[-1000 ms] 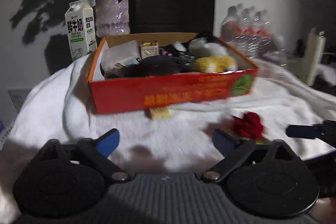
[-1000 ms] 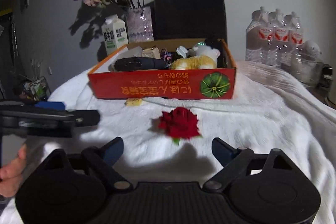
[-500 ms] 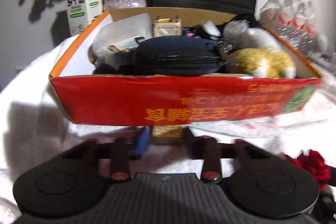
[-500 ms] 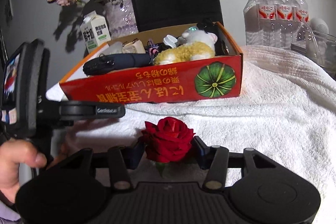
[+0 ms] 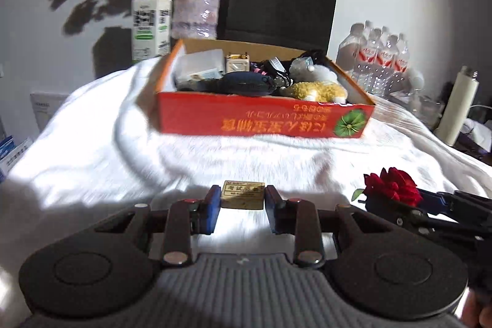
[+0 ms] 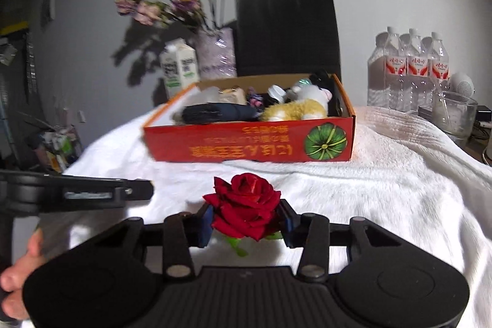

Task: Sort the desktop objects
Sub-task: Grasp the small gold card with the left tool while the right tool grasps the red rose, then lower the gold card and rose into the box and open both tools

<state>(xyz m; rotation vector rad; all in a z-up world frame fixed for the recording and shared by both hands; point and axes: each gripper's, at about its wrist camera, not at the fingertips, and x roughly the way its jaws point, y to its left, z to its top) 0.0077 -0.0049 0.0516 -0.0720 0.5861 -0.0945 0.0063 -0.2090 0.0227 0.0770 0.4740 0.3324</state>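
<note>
Your left gripper [image 5: 242, 206] is clamped on a small tan eraser [image 5: 243, 194] with a printed label, lifted clear of the white fleece blanket [image 5: 92, 149], in front of the red cardboard box [image 5: 261, 119]. Your right gripper [image 6: 246, 220] has its jaws closing on a red rose [image 6: 244, 209], the blue pads [image 6: 206, 222] pressing its petals from both sides, also in front of the box. Inside the box lie a dark pouch [image 6: 215, 112], a yellow-and-white plush toy [image 6: 295, 108] and other small items. Behind the box stand a milk carton [image 5: 150, 25], a vase of pink flowers [image 5: 196, 11] and a black paper bag [image 5: 279, 2]; bottled water [image 6: 409, 66] sits to its right.
</note>
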